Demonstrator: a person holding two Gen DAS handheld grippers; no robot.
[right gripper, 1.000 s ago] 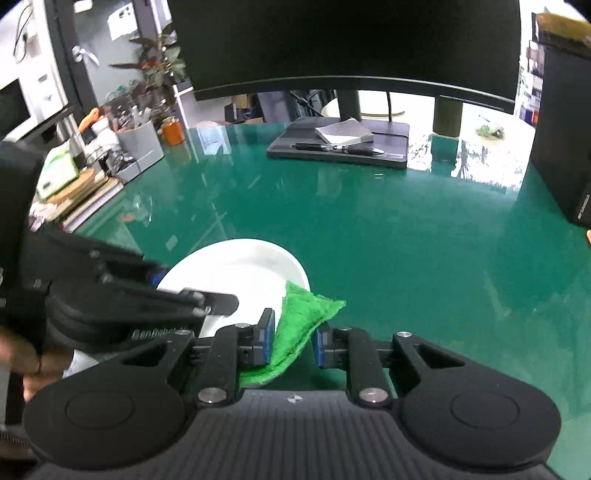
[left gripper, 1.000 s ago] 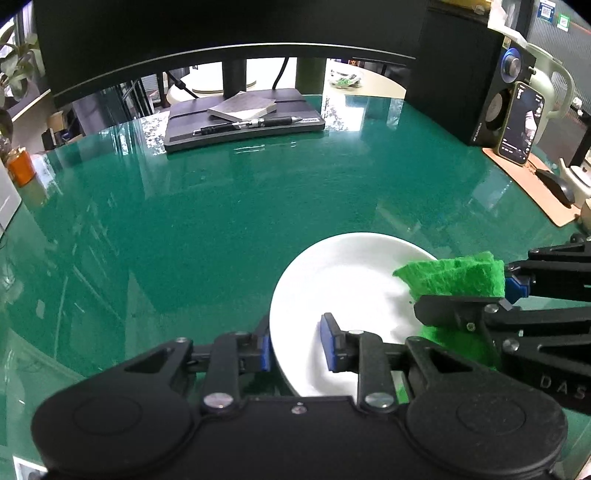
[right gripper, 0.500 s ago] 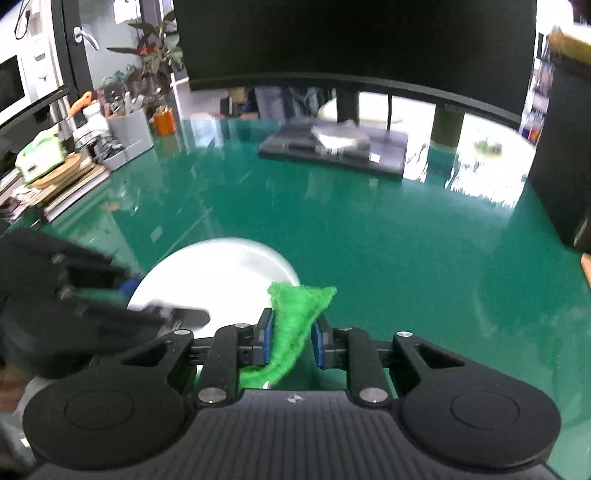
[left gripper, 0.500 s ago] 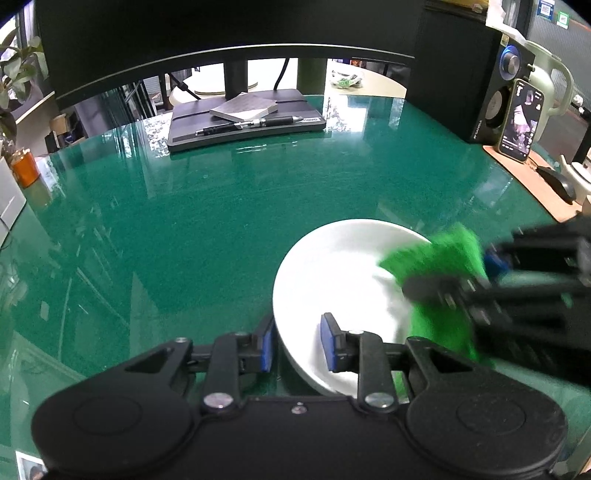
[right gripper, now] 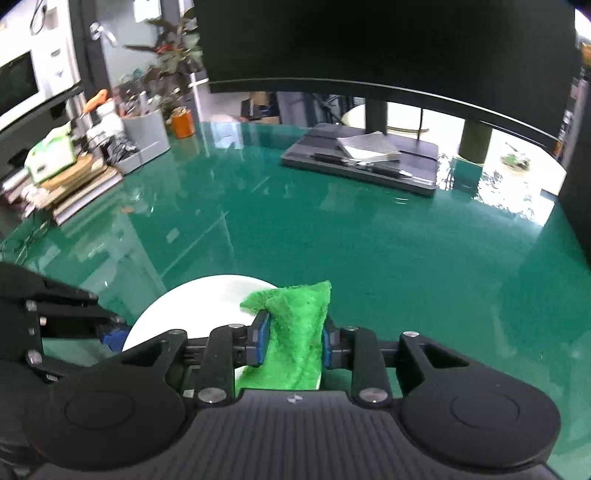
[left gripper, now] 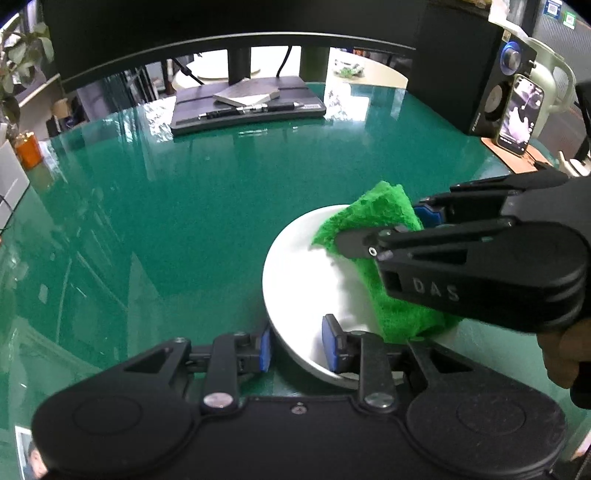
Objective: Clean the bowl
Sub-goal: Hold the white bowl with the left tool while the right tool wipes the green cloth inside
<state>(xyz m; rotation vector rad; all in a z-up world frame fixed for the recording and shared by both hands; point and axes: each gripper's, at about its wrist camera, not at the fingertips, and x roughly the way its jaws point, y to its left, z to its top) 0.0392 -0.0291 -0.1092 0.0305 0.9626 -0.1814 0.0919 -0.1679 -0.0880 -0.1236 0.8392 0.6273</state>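
Observation:
A white bowl [left gripper: 303, 280] sits on the green glass table [left gripper: 184, 221]. My left gripper [left gripper: 297, 347] is shut on the bowl's near rim, one blue pad outside and one inside. A bright green cloth [left gripper: 373, 221] lies over the bowl's far right rim and down into it. My right gripper [left gripper: 384, 229] comes in from the right, shut on that cloth. In the right wrist view the cloth [right gripper: 295, 332] fills the gap between the right gripper's [right gripper: 293, 341] blue pads, whose jaws are opening. The bowl [right gripper: 199, 306] shows behind, and the left gripper [right gripper: 110, 332] is at the left.
A dark flat case with a notebook and pen [left gripper: 247, 107] lies at the back under a large monitor [left gripper: 221, 26]. A speaker [left gripper: 495, 96] and a phone [left gripper: 521, 110] stand at the back right. Books and desk clutter [right gripper: 74, 173] line the left edge. A hand [left gripper: 561, 354] holds the right gripper.
The right gripper has carried the cloth across the bowl from its right side toward the far rim. Its pads now stand slightly wider around the cloth. The left gripper and bowl have stayed put.

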